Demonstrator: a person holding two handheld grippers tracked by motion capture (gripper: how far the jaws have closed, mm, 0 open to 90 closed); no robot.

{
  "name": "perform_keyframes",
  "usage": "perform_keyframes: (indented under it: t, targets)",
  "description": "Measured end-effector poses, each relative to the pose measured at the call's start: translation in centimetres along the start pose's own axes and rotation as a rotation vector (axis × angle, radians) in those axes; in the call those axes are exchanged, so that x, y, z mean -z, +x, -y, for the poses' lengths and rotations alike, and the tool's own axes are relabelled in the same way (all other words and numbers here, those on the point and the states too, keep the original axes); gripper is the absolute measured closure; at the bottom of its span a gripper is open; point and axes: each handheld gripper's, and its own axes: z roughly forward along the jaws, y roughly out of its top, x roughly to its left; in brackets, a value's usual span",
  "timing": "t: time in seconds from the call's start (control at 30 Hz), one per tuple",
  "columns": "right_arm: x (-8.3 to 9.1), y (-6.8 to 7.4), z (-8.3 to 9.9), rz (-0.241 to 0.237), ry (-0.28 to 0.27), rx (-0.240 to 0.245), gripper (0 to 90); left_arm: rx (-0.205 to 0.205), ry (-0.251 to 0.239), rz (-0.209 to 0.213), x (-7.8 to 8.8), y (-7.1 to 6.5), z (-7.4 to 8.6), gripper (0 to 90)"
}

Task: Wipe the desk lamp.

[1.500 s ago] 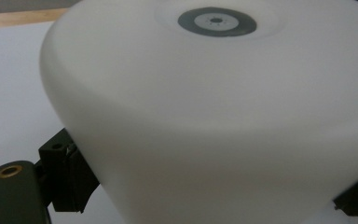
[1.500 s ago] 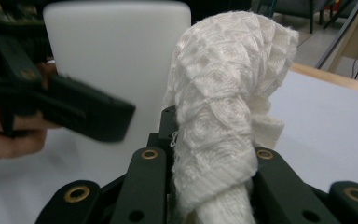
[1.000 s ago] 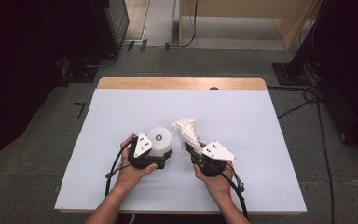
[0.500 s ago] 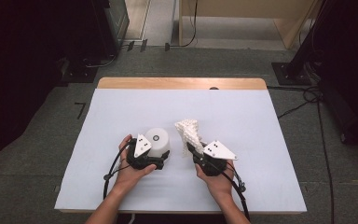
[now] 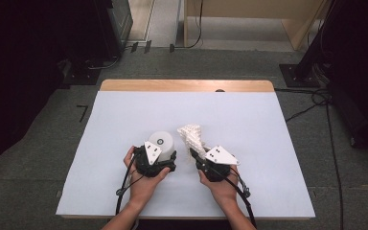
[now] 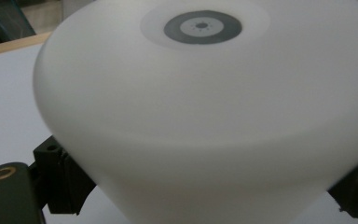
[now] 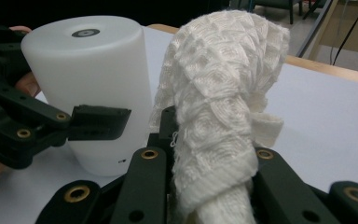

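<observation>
Two hand-held grippers at the near middle of the white surface. The left gripper sits at a white, frosted cylinder standing upright on the surface; the cylinder has a flat top with a small grey ring mark at its centre. In the left gripper view the cylinder sits between the two black fingers, one low on each side of its body. In the right gripper view one left finger pad lies flat against the cylinder wall, roughly midway up. The left fingers have just been closing, with the cylinder between them; they now appear to press on it. The right gripper is just beside the left one, apart from it. Its fingers are closed on a white knitted cloth, bunched and twisted into a loose upright roll. In the right gripper view the cloth rises out of the clamped fingers and stands close beside the cylinder; contact between cloth and cylinder cannot be told. The person's left hand and right hand wrap the gripper bodies from below.
</observation>
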Motion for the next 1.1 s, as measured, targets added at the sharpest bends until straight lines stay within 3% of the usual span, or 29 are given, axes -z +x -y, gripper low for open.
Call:
perform_keyframes:
  t: [0.1,0.23,0.43,0.57,0.8,0.93,1.1]
  targets:
    - [-0.3,0.3,0.2,-0.007,0.011,0.004,76.1,0.000,-0.001,0.057,0.1,0.8,-0.2,8.9]
    - [-0.6,0.6,0.4,-0.017,0.021,0.012,76.1,-0.009,-0.044,0.139,0.6,1.7,-0.5,9.0]
    - [-1.0,1.3,0.8,-0.034,0.039,0.021,76.1,-0.005,-0.107,0.363,1.8,3.1,-1.7,9.0]
    - [-0.9,1.8,0.7,-0.041,0.028,0.027,76.1,0.002,-0.108,0.456,1.8,3.5,-1.7,9.0]
    - [0.3,2.1,-0.8,-0.038,-0.038,0.035,76.2,-0.052,-0.039,0.493,1.1,2.5,-1.4,9.0]
    - [1.0,1.8,-1.4,-0.034,-0.070,0.033,76.2,-0.090,-0.029,0.485,1.0,1.9,-1.4,9.0]
    - [0.4,1.7,-0.7,-0.033,-0.035,0.030,76.3,-0.067,-0.051,0.483,1.3,2.3,-1.7,9.0]
